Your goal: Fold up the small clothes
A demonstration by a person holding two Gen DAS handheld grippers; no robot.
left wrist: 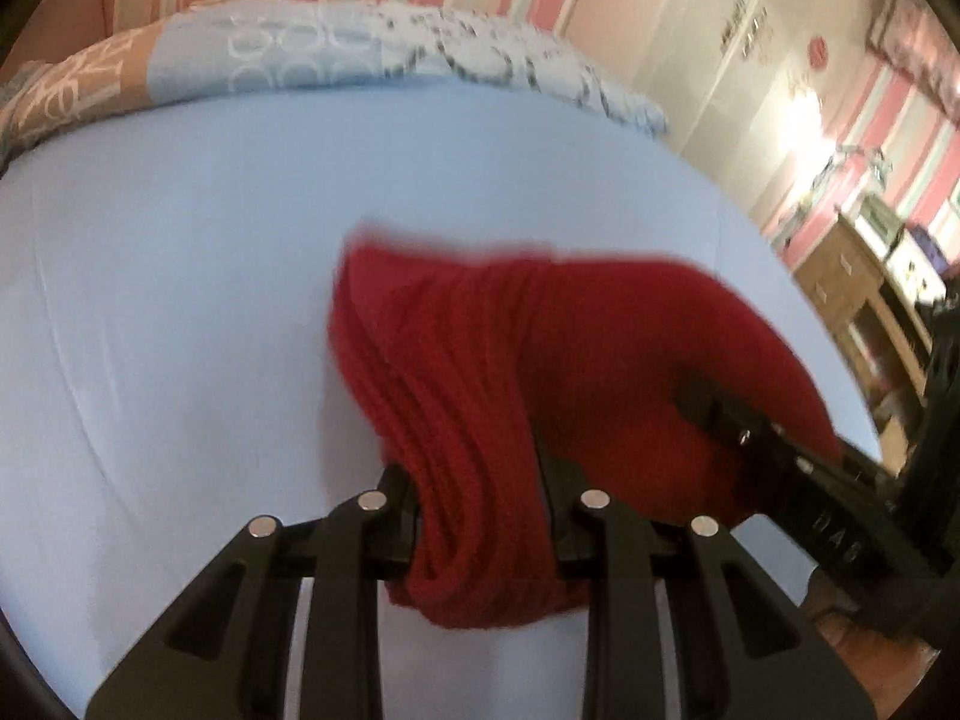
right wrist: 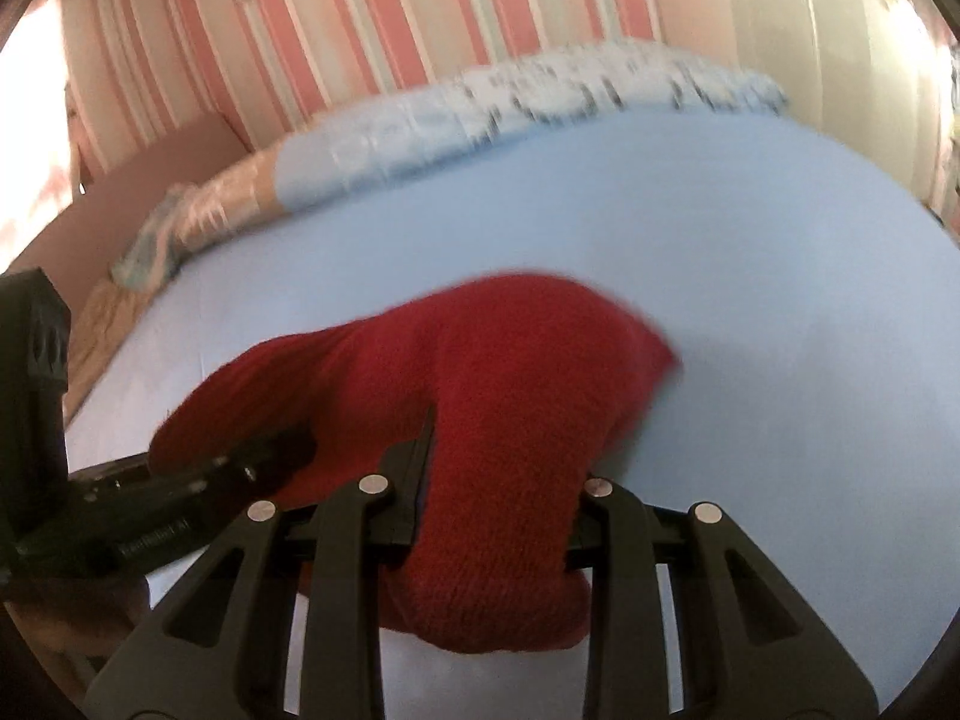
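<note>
A dark red knitted garment [left wrist: 480, 372] hangs bunched over the light blue bed sheet [left wrist: 180, 300], held at two places. My left gripper [left wrist: 480, 480] is shut on one bunched edge, with red knit filling the gap between its fingers. My right gripper [left wrist: 708, 402] reaches in from the lower right of the left wrist view and bites the same garment. In the right wrist view the red garment [right wrist: 492, 396] fills my right gripper [right wrist: 498, 480], and my left gripper [right wrist: 300, 444] enters from the left, clamped on the cloth. The garment's far end is blurred.
A patterned blue, white and peach duvet [left wrist: 300, 60] lies along the far side of the bed under a pink striped wall [right wrist: 372, 18]. A wooden cabinet [left wrist: 852, 288] stands to the right of the bed. A white wardrobe [left wrist: 738, 30] stands behind.
</note>
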